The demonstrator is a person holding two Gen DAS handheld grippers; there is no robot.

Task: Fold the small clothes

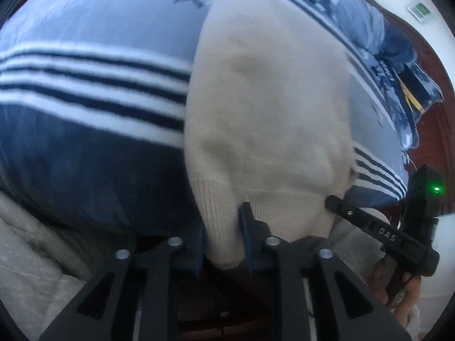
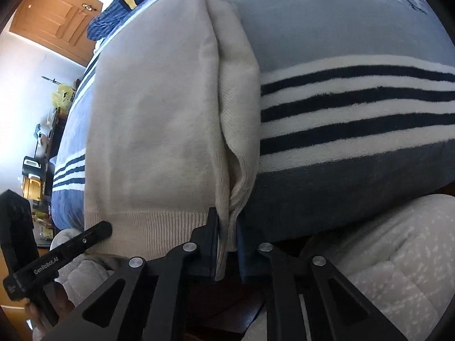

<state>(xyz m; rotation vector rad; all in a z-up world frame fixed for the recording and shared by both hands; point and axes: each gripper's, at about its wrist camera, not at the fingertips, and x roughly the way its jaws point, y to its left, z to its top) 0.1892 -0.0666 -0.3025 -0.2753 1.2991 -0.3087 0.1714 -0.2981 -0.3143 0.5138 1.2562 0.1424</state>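
1. Sweater [image 1: 264,108], cream knit, lies on striped blanket [image 1: 85,85].
2. Left gripper [image 1: 223,244] nearly closed, pinching ribbed hem corner.
3. Right gripper [image 2: 227,244] nearly closed, pinching hem's other folded edge.

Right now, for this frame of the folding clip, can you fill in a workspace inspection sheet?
Surface: bed blanket, grey-blue with navy and white stripes.
Job's things: cream knitted sweater, folded lengthwise, lying on the blanket with its ribbed hem toward the cameras.
Clutter: blue patterned bedding bunched at the far end of the bed.
Grippers: left claw shut on the hem; right claw shut on the hem's other corner.
Cables: nothing seen.
Surroundings: wooden door, yellow bag on cluttered shelves, person's grey quilted legs at the bed edge.
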